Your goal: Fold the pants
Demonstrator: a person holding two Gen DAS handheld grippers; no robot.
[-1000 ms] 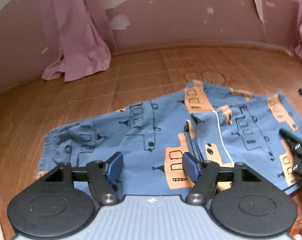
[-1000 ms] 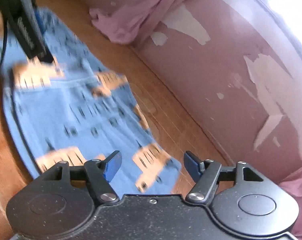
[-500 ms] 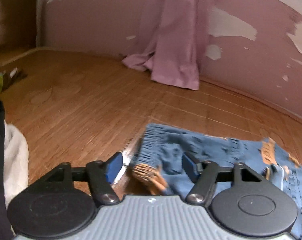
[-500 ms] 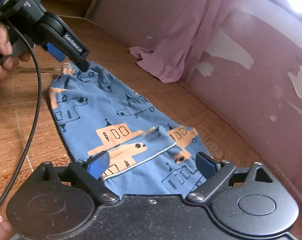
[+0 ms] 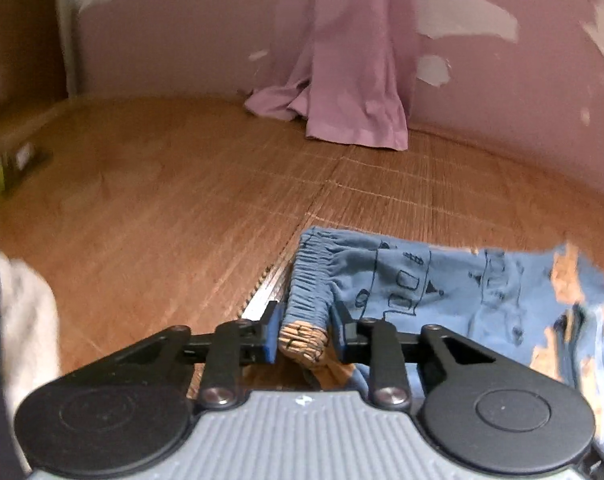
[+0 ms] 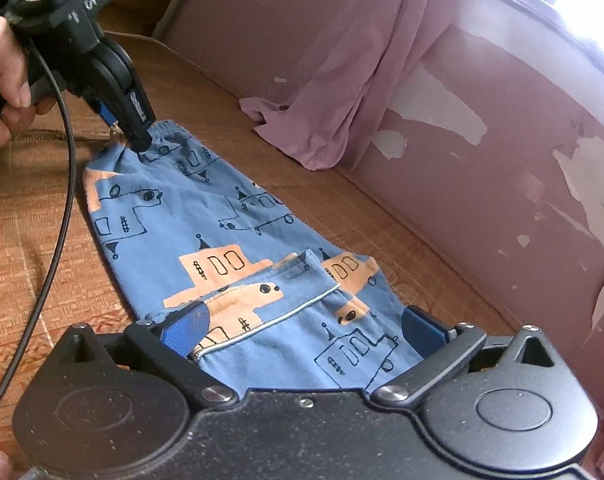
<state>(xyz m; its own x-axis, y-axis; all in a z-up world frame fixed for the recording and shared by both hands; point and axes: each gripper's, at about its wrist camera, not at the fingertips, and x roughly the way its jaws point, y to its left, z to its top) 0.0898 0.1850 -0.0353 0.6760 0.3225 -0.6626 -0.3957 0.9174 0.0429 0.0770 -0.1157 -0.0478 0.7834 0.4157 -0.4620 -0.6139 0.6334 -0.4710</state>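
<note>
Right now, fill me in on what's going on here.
A person is folding blue pants spread flat on a wooden floor, with a gripper in each hand. The left gripper is closed on the gathered waistband at one end. The right gripper is open over the other end, gripping nothing. A pink curtain hangs at the wall behind.

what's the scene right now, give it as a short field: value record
garment: blue pants with orange boat print, lying flat on the wooden floor
left gripper: closed on the elastic waistband
right gripper: open, fingers either side of the other end, not gripping
background: pink curtain pooling on the floor against a peeling wall
fold status: not yet folded over
</note>
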